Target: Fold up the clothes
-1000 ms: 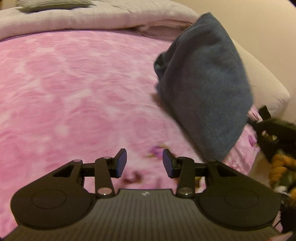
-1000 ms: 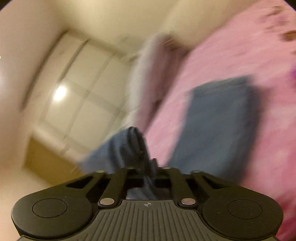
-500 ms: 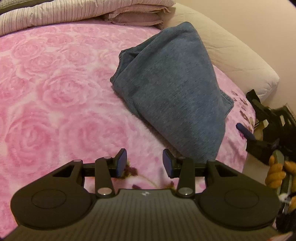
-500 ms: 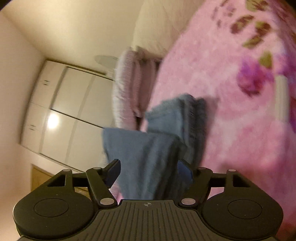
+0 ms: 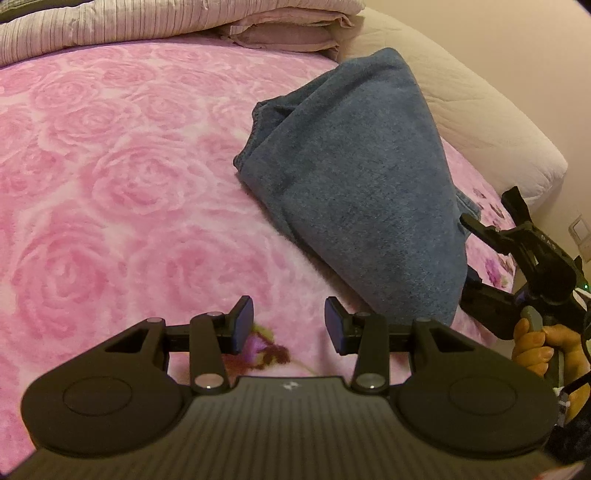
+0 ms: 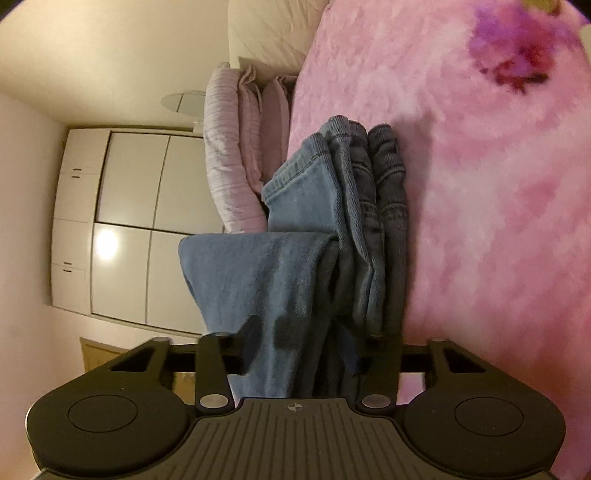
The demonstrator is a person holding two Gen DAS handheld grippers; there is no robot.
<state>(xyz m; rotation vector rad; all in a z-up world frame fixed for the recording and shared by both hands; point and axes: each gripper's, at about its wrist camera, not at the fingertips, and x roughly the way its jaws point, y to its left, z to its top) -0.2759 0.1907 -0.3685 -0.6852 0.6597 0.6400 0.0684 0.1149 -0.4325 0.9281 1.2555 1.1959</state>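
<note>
A folded pair of blue jeans (image 5: 354, 184) lies on the pink rose blanket (image 5: 110, 184). My left gripper (image 5: 289, 325) is open and empty, low over the blanket just in front of the jeans' near edge. My right gripper (image 5: 476, 251) shows at the right of the left wrist view, rolled on its side at the jeans' right edge. In the right wrist view the gripper (image 6: 301, 347) is open with the jeans' layers (image 6: 295, 288) lying between its spread fingers; the right pad is partly hidden by cloth.
A folded striped quilt and pillows (image 5: 147, 26) lie at the head of the bed, with a cream mattress edge (image 5: 480, 110) to the right. White wardrobe doors (image 6: 122, 221) stand beyond the bed in the right wrist view.
My right gripper went from shut on the jeans to open, and the lifted jeans settled folded onto the blanket. My left gripper stayed open and drew back slightly.
</note>
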